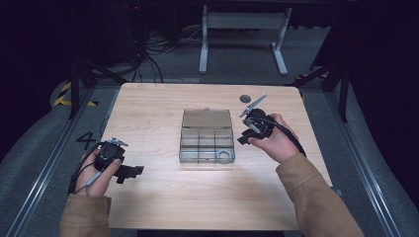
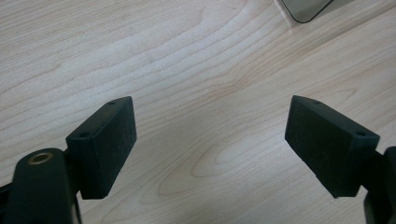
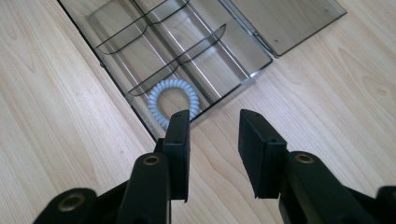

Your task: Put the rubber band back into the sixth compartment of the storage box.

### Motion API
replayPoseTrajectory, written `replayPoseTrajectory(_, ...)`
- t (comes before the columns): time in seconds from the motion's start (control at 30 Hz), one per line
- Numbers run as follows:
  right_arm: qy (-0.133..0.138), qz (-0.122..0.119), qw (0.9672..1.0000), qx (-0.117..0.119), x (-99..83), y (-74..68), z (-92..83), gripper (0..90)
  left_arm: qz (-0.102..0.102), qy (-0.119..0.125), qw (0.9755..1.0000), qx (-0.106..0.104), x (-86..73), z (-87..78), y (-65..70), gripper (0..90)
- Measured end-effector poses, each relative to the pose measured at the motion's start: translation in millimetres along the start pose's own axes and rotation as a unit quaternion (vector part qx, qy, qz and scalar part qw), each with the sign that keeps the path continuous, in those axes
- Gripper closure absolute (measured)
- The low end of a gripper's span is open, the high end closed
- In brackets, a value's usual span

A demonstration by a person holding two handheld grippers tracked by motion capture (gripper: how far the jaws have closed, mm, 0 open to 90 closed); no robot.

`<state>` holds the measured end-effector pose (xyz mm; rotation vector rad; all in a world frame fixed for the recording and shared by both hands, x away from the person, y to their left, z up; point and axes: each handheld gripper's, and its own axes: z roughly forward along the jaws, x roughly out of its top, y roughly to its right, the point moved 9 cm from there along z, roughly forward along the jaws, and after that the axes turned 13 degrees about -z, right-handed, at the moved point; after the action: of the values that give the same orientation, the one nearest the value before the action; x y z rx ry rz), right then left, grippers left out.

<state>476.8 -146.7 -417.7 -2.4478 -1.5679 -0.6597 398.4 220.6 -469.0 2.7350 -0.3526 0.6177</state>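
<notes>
A clear grey compartment box (image 1: 206, 143) lies open at the middle of the wooden table (image 1: 148, 108), its lid (image 1: 207, 119) folded back on the far side. A white coiled hair tie (image 3: 172, 100) lies in the box's near right compartment (image 1: 225, 155). My right gripper (image 3: 214, 122) hovers just right of the box (image 3: 187, 51), jaws partly apart with nothing between them; in the high view a hand holds the right gripper (image 1: 245, 137). My left gripper (image 1: 132, 172) rests at the table's left front, and in its own view the left gripper (image 2: 210, 126) is wide open over bare wood.
A small dark round object (image 1: 244, 98) lies near the table's far right edge. A corner of the box (image 2: 308, 8) shows at the top of the left gripper view. Beyond the table stand a white frame (image 1: 242, 34) and cables on the floor.
</notes>
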Motion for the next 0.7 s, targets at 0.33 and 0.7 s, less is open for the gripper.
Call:
replayPoseTrajectory(0.33,0.015,0.017,0.9997,-0.014,-22.1,3.8,-17.1,61.7,-0.003,-0.001,1.0000,0.000,-0.1,1.1,0.0,17.2)
replayPoseTrajectory(0.7,0.019,0.036,0.9985,-0.036,-56.0,11.9,-41.0,58.1,-0.004,0.002,1.0000,0.002,0.2,-0.1,-1.6,17.2)
